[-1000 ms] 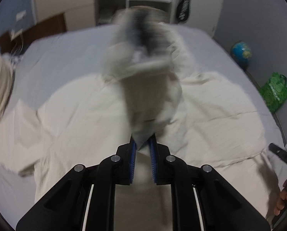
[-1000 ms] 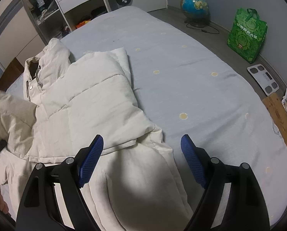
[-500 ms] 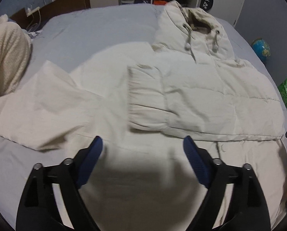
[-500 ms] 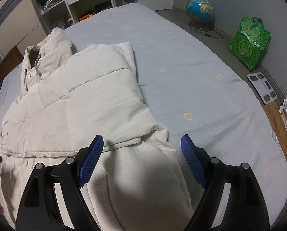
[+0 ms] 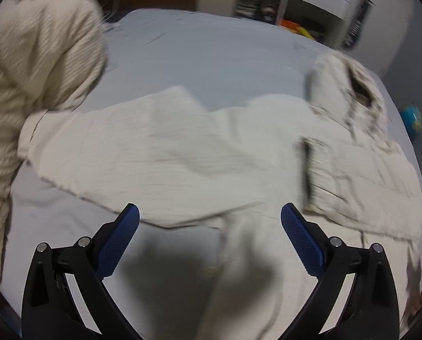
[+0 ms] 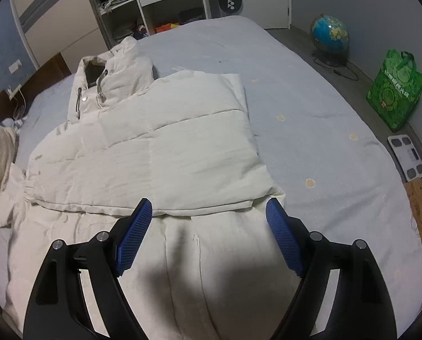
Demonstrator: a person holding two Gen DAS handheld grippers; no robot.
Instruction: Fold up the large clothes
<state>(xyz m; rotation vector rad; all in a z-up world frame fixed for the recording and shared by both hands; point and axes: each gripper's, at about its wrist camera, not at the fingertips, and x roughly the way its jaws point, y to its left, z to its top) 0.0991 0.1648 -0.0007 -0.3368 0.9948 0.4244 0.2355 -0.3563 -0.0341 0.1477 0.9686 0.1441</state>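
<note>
Fingers (image 5: 301, 243) opening, empty, above jacket (image 5: 182, 164)

Your left fingers (image 5: 127, 236) are opening with nothing between them, just the flat sleeve (image 5: 142, 153) ahead and bare sheet (image 5: 55, 212) to their left. Further left the knit pile (image 5: 38, 65) bulks up and blocks that side. Ahead of your right fingers (image 6: 281, 236) the folded jacket (image 6: 165, 147) sits low; right of them the bed (image 6: 324, 130) lies clear to the edge.
</note>
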